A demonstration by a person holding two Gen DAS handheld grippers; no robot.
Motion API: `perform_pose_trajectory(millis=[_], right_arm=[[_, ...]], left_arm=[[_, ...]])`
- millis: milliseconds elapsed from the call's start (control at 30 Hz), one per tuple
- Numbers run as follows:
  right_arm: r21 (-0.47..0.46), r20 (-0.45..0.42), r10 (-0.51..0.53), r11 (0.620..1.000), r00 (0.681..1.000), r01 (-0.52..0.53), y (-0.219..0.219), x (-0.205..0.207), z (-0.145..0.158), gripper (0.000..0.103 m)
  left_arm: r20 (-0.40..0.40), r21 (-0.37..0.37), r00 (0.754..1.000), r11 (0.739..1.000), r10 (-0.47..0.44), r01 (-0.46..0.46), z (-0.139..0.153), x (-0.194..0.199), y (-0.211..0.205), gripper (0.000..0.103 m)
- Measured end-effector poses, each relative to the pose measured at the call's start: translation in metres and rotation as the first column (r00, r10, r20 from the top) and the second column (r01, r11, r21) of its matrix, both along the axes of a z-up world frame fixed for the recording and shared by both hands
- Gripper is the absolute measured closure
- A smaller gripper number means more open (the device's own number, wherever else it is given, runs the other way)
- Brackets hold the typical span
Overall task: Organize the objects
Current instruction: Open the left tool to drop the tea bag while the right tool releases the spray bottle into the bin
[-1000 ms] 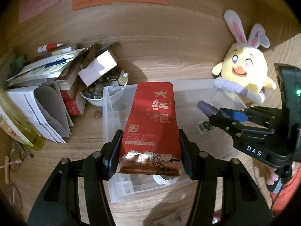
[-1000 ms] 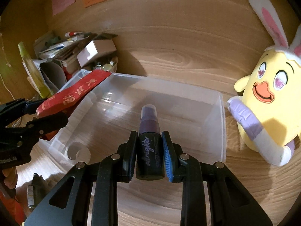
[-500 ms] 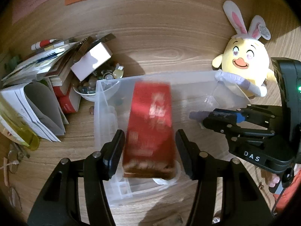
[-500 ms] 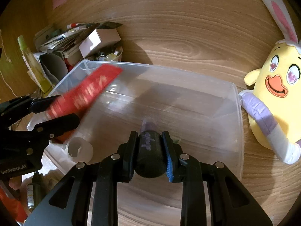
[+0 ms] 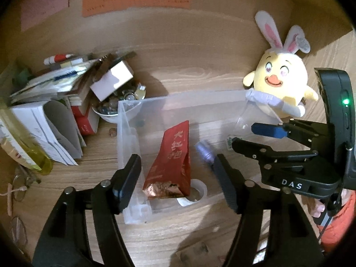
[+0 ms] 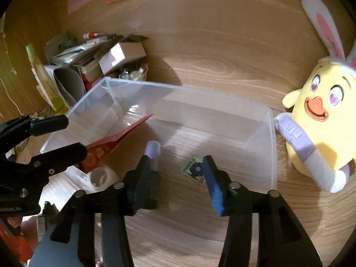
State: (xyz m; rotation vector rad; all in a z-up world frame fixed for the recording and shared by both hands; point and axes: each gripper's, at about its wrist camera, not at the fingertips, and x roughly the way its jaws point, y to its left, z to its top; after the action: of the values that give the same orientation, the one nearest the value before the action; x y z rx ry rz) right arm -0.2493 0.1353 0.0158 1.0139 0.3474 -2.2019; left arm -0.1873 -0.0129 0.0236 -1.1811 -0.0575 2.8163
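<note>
Red tea packet lies in clear bin, left tool spread.

Red tea pouch reads "大红袍"; right gripper body reads "DAS".

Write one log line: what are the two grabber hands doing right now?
left gripper: open | right gripper: open | red tea packet: in clear bin | spray bottle: in bin, blurred

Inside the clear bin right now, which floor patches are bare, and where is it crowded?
Clear bin: bare along the far wall and right side toward the plush chick. Crowded at near-left: red tea pouch, tape roll, spray bottle; a small packet lies mid-floor.
</note>
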Motion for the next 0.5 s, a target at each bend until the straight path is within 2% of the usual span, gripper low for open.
perform_pose_trajectory(millis=[133,233,333,400,500], right_arm=[[-0.012,-0.034,-0.008,1.000,0.999,0.008,0.006,0.011,0.012,0.047],[-0.015,-0.071,-0.020,1.000,0.997,0.019,0.013,0.022,0.020,0.038],[-0.020,-0.103,-0.026,1.000,0.994,0.024,0.022,0.034,0.028,0.037],[-0.019,-0.125,-0.036,0.999,0.992,0.034,0.030,0.042,0.033,0.037],[-0.041,-0.139,-0.059,0.998,0.989,0.054,0.042,0.053,0.039,0.030]], left_arm=[[-0.033,0.002,0.999,1.000,0.010,-0.010,0.011,0.014,-0.001,0.024],[-0.052,-0.001,0.998,1.000,0.020,-0.020,0.018,0.024,-0.002,0.023],[-0.068,0.007,0.997,1.000,0.026,-0.026,0.022,0.034,-0.003,0.017],[-0.080,0.019,0.996,1.000,0.024,-0.023,0.024,0.044,-0.003,0.016],[-0.094,0.015,0.996,1.000,0.010,-0.009,0.025,0.057,-0.002,0.016]])
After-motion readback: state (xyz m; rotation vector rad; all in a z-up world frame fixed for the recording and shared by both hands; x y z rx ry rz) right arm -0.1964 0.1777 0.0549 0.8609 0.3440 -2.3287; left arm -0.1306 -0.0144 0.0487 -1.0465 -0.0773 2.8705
